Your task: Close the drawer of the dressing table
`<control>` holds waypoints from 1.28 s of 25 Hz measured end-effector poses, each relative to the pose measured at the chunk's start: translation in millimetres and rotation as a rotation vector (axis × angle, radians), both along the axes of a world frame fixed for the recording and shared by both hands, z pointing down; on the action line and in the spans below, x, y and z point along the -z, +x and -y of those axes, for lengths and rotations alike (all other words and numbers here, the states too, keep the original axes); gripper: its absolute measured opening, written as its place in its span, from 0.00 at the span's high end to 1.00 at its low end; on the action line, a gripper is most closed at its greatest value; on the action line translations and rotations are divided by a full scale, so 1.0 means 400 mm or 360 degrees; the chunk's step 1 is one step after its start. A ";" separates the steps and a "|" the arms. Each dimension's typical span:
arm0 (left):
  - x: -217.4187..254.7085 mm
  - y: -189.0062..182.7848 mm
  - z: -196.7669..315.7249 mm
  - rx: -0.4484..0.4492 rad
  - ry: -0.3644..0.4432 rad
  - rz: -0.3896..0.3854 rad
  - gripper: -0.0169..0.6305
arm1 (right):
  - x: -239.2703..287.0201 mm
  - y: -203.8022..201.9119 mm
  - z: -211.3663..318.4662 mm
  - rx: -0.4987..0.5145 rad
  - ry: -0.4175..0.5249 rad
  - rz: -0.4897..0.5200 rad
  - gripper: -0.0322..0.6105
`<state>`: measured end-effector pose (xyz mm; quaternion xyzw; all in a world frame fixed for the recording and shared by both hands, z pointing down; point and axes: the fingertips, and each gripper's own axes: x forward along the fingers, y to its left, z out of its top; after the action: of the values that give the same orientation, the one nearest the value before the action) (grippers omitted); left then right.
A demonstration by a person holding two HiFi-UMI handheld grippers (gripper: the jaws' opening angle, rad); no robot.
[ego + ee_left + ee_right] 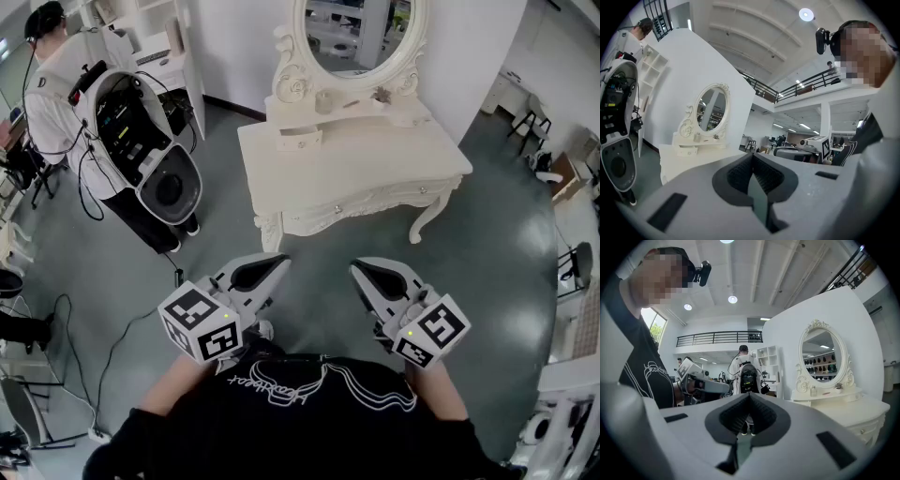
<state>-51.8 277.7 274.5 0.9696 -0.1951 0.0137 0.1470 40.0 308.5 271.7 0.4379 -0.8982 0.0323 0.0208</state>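
Observation:
A white dressing table point(356, 159) with an oval mirror point(356, 33) stands ahead of me on the grey floor. A small drawer point(302, 140) under the mirror's left side sticks out a little from its base. Both grippers hang close to my chest, well short of the table. My left gripper point(277, 265) is shut with nothing in it, and my right gripper point(361, 272) is shut and empty too. The left gripper view has the table point(689, 161) to the left beyond the jaws. In the right gripper view the table point(848, 411) lies to the right.
A person point(52, 80) wearing a black-and-white backpack rig point(141, 141) stands at the left. Cables point(112, 352) trail over the floor at lower left. White shelves point(159, 42) line the back wall, and chairs point(534, 122) and desks stand at the right.

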 end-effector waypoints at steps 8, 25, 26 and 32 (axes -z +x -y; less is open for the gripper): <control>-0.012 0.048 -0.052 0.0001 0.0023 0.0051 0.97 | -0.016 0.056 -0.038 -0.0032 -0.0006 0.0000 0.95; 0.008 0.078 -0.024 0.0059 0.0042 0.0090 0.97 | -0.011 0.116 -0.011 -0.0110 0.0021 0.0055 0.58; 0.007 0.080 -0.018 0.0056 0.0039 0.0085 0.97 | -0.012 0.123 -0.002 -0.0133 0.0024 0.0053 0.57; -0.030 0.091 0.059 0.0060 -0.0036 0.0075 0.97 | -0.034 0.144 0.074 -0.0159 -0.0015 0.0021 0.57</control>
<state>-15.6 254.0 286.4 0.9634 -0.2166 0.0358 0.1536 97.7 279.1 285.4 0.4818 -0.8752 0.0404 0.0154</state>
